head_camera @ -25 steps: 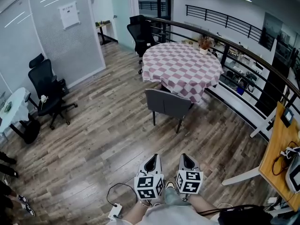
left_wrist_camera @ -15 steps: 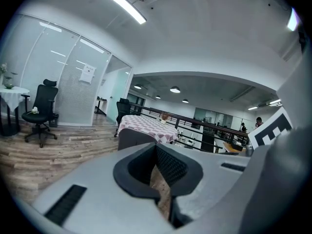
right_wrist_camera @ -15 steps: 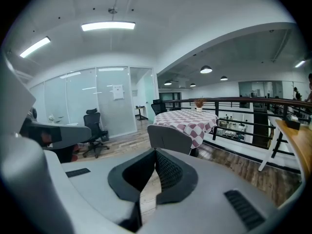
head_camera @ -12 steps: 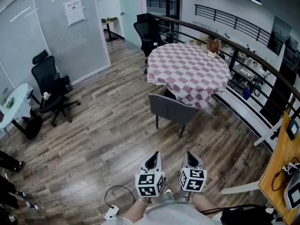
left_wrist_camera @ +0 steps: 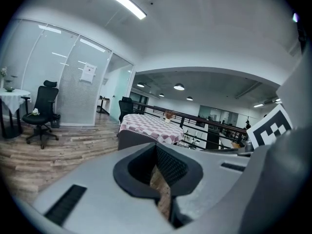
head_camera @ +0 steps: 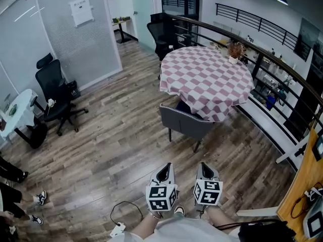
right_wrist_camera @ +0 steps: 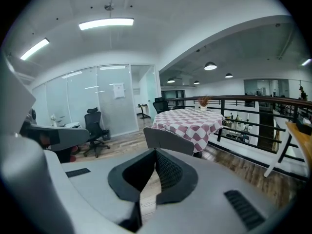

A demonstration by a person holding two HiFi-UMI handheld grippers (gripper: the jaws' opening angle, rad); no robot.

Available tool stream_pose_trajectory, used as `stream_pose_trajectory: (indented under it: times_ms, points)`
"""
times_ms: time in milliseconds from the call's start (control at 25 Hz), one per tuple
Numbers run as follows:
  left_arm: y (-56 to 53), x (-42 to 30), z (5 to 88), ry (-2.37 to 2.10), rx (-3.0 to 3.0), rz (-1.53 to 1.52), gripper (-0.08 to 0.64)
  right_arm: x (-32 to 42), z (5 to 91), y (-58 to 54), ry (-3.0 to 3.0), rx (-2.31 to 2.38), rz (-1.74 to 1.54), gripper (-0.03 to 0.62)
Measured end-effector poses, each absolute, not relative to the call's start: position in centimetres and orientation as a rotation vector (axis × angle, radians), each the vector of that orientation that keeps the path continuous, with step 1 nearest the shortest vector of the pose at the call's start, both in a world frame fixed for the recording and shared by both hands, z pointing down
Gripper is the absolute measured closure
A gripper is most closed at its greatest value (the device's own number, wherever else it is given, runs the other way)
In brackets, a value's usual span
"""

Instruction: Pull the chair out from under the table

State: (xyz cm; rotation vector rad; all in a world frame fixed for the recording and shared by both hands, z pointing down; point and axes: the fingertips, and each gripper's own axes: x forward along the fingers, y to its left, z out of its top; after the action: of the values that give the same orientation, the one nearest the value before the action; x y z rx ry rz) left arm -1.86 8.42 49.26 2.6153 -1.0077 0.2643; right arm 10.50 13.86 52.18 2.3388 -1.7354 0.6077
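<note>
Wood-plank floor [head_camera: 116, 150] fills most of our head view, closed off at the left by a frosted glass partition [head_camera: 75, 39] and bounded at the right by a curving black metal railing [head_camera: 258, 63]. Against that railing stands a round table under a pink-and-white checked cloth [head_camera: 207, 77]. The grey upholstered chair [head_camera: 185, 122] sits at the table's near edge, its back turned toward us and its seat tucked beneath the hanging cloth. A stretch of bare planks lies between it and us.

A black office chair on castors [head_camera: 54, 92] stands well off to the left beside a small white table [head_camera: 20, 110], and more black office chairs [head_camera: 164, 32] stand beyond the checked table.

We hold both tools low and side by side, well apart from the chair. The left gripper [head_camera: 162, 171] has its fingers pressed together on nothing, and the right gripper [head_camera: 204, 168] is likewise closed and empty. Just left of them a black cable [head_camera: 127, 202] loops across the floor to a white plug block [head_camera: 117, 229]. A small potted plant [head_camera: 233, 49] stands at the table's far rim.
</note>
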Motion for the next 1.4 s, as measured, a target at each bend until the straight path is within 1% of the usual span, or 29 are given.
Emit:
stream_pose_trajectory:
  times_ms: [480, 1120, 1400]
  points:
    - [5.3, 2.3, 49.7, -1.051, 2.599, 0.273, 0.557, 15.2, 52.9, 10.6, -1.768, 2.307, 0.627, 0.574]
    - [3.9, 3.9, 51.4, -1.037, 2.56, 0.313, 0.557, 16.8, 55.0, 9.6, -1.742, 2.277, 0.692, 0.574]
    - [0.6, 6.2, 51.5, -0.986, 2.587, 0.313, 0.557, 18.8, 55.1, 7.2, -1.692, 2.318, 0.691, 0.574]
